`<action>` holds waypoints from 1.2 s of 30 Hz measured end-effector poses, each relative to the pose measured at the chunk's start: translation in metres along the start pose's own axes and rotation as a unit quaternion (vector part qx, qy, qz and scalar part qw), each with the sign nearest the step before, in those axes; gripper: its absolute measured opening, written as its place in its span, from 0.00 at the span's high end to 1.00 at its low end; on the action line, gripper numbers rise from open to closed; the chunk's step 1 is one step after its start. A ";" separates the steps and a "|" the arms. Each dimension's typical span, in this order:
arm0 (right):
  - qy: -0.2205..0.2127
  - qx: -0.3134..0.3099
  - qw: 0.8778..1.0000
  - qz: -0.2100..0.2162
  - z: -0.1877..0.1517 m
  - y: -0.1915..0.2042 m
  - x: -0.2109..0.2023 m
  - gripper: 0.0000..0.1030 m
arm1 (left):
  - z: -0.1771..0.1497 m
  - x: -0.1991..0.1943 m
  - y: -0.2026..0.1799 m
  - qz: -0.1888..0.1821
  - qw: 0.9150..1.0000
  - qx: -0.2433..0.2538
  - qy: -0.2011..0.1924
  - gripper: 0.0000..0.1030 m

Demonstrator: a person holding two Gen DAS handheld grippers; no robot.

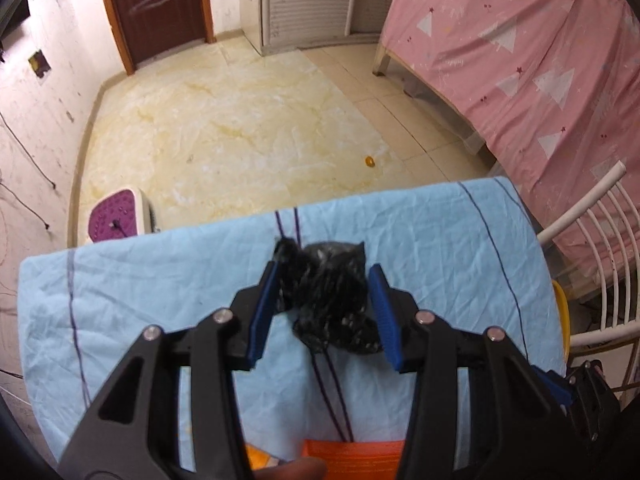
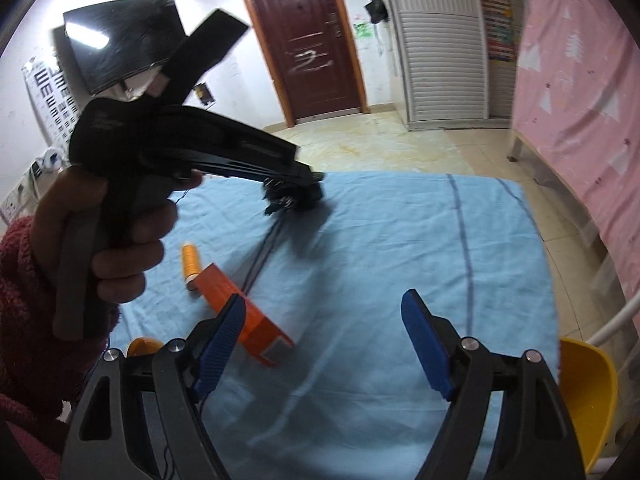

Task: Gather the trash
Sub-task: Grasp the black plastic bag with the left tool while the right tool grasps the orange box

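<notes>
While crumpled black plastic bag sits centre frame on blue-sheeted desk, left gripper straddles it, jaws apart, unclamped; right gripper idle, jaws apart.

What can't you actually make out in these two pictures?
- What the black bag holds: opaque plastic, both views.
- Whether the left hand-held gripper pinches it: bag hides the pads, left view; right view blurred.
- Small orange thing on floor: too small.
- Orange box: label unreadable.

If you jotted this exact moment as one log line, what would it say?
left gripper: open, jaws either side of crumpled black bag | right gripper: open, empty | orange box: on blue cloth
</notes>
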State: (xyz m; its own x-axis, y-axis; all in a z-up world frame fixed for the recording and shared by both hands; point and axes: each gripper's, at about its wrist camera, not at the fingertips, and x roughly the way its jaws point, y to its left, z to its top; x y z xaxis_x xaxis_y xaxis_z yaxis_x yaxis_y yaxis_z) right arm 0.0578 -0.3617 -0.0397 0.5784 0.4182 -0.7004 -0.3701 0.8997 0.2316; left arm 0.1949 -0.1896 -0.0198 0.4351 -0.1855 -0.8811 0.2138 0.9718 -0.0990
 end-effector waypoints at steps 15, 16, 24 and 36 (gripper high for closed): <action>0.031 -0.067 0.997 0.025 0.005 0.045 0.028 0.28 | -0.012 0.004 0.005 0.006 1.000 0.006 0.003 0.77; 0.033 -0.076 0.996 0.025 0.005 0.051 0.031 0.28 | -0.012 0.001 0.007 0.004 1.000 0.004 0.001 0.77; 0.050 -0.129 0.990 0.019 0.006 0.077 0.049 0.28 | -0.020 -0.038 0.030 -0.001 0.999 -0.015 -0.030 0.77; 0.066 -0.146 0.987 -0.001 0.001 0.090 0.068 0.82 | -0.037 -0.058 0.048 0.001 0.998 -0.032 -0.049 0.77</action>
State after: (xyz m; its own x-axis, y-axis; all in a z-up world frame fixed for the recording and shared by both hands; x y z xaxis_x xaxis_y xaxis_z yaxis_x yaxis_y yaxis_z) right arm 0.0645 -0.2522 -0.0652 0.4873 0.3787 -0.7868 -0.5740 0.8180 0.0382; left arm 0.1474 -0.1272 0.0091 0.5193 -0.1945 -0.8322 0.1585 0.9788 -0.1298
